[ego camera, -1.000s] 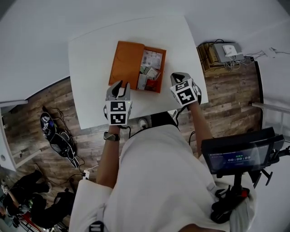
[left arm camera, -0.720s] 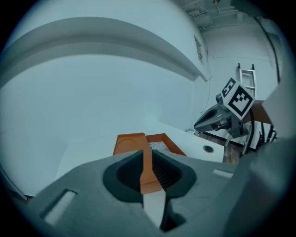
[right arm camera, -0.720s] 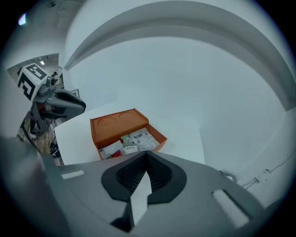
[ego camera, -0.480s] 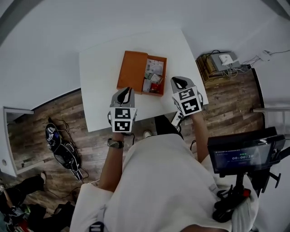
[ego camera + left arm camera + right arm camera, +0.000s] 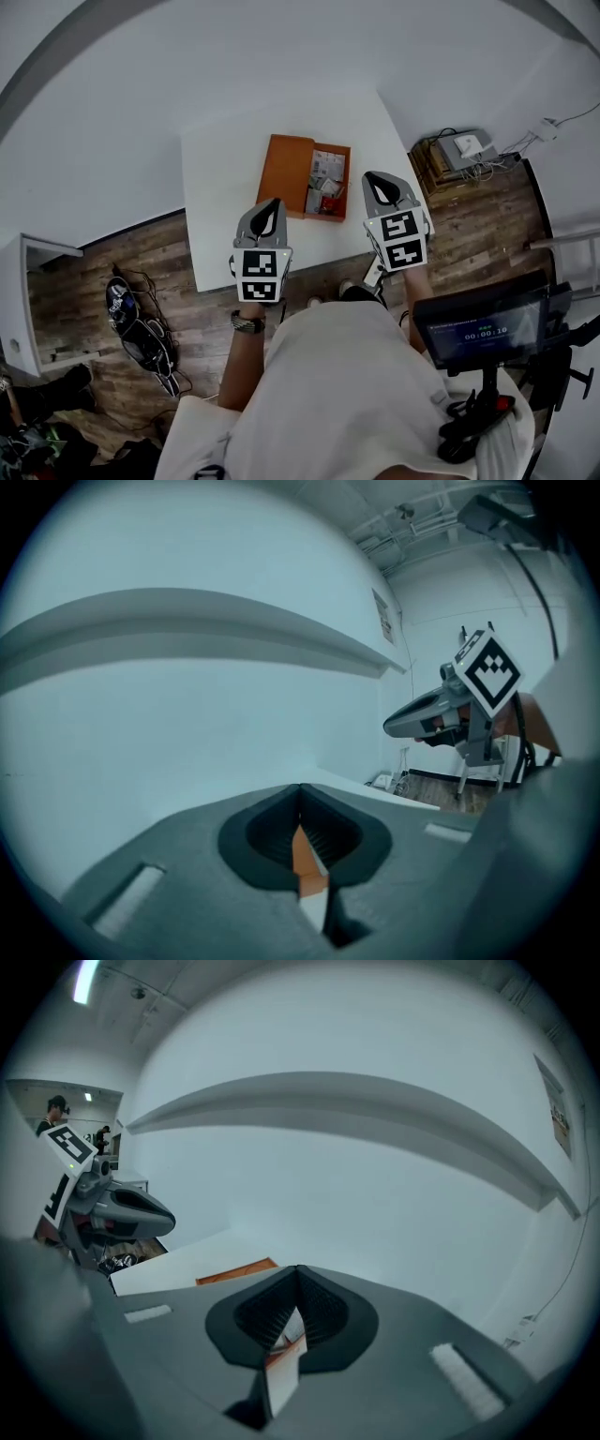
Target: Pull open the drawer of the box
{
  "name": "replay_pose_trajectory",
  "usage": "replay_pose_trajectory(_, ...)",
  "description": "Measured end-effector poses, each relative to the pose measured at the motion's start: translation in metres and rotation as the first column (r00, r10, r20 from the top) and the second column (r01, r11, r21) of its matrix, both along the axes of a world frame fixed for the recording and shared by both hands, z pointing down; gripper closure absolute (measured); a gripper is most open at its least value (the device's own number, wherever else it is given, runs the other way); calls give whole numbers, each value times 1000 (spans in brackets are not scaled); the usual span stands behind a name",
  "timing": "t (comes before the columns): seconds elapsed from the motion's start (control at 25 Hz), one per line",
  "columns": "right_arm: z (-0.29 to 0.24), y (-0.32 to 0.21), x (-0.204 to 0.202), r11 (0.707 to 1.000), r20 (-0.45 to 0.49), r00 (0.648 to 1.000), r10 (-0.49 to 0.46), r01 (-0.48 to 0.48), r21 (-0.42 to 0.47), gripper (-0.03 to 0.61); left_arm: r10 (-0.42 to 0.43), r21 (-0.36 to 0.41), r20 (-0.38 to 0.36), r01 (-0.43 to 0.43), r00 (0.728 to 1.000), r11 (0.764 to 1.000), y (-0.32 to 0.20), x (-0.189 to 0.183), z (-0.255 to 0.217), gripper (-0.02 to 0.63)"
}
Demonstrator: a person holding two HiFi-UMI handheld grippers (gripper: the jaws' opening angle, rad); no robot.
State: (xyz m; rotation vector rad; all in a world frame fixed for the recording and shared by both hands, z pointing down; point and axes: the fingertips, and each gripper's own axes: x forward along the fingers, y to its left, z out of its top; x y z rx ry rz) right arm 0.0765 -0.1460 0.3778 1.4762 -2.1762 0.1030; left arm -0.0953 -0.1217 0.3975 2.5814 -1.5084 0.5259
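Orange rectangular box (image 5: 289, 173) lies at upper centre of the frame on a white square table (image 5: 220, 187). Its drawer (image 5: 328, 183) stands out to the right, holding small items. Below it, the left gripper (image 5: 270, 208) and right gripper (image 5: 378, 183) both have their jaws together and hold nothing.

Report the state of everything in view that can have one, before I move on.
drawer: pulled out of the orange box, contents showing.
left gripper: shut, nothing between its jaws, not touching the box.
right gripper: shut, nothing between its jaws, not touching the drawer.
screen: lit.
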Motion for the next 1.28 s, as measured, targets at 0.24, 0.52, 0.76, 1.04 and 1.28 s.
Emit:
replay_pose_trajectory(0.24, -56, -14, -20, 990, 66, 994, -85, 77, 119, 575, -52, 109, -15, 54, 999, 993, -15, -5, -54, 607)
replay_pose_trajectory(0.52, -98, -17, -28, 970, 150, 974, -171, 139, 200, 577, -101, 229, -41, 108, 994, 967, -24, -1, -100, 607)
replay_pose_trajectory(0.76, -127, -19, -25, 947, 143, 965, -219, 174, 272, 577, -130, 279, -35, 134, 991, 951, -31, 3, -122, 607)
replay_pose_trajectory(1.04, -140, -23, -16, 936, 136, 962, -236, 188, 297, 577, -129, 327, -4, 123, 992, 937, -33, 19, -139, 607)
replay_pose_trajectory(1.28, -138, -21, -11, 942, 145, 963, -228, 181, 282, 577, -137, 318, -1, 130, 991, 939, -30, 18, -137, 607)
